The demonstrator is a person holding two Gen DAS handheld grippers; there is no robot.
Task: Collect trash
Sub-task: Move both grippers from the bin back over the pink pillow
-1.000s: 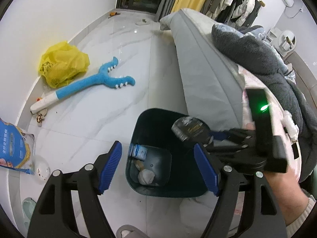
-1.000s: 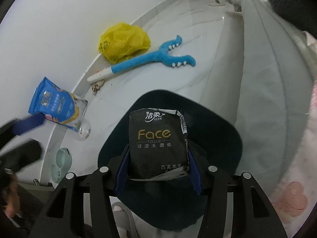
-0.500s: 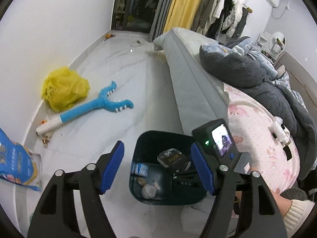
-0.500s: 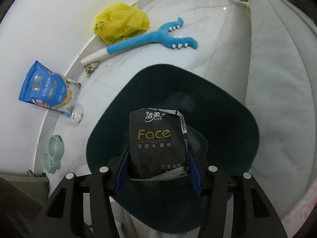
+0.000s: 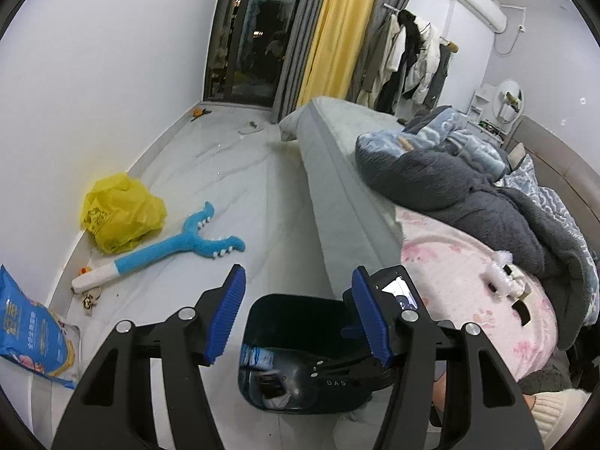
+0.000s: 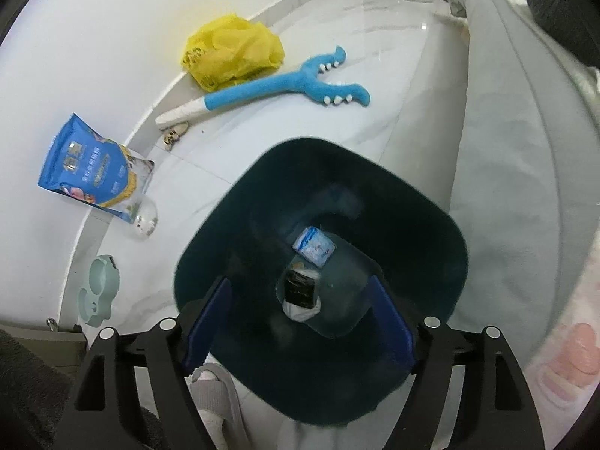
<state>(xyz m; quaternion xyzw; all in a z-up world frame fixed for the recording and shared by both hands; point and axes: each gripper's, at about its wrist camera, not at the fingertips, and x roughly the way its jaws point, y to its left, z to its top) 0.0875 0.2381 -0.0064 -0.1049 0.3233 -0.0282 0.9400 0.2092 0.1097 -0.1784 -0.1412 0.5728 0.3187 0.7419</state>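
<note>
**Tissue pack in the bin, both grippers w/ nothing in them**

My right gripper (image 6: 300, 322) points down over the dark bin (image 6: 431, 225) at the bottom center of the right wrist view. Its jaws just spread wide & hold nothing. The black tissue pack (image 6: 299, 288) lies at the bottom of the bin, apart from the blue pads, next to a small blue-white pack (image 6: 314, 249).

My left gripper (image 5: 298, 315) sits at the bottom center of the left wrist view. Its jaws are apart but have just been closing a bit, nothing btwn them. The bin shows behind them.

On the floor, upper left: a yellow bag (image 6: 232, 50) by the wall, touching a blue toy (image 6: 285, 88). A blue pouch (image 6: 93, 168) leans on the wall at mid left. The bed (image 5: 375, 195) fills the right side.
</note>
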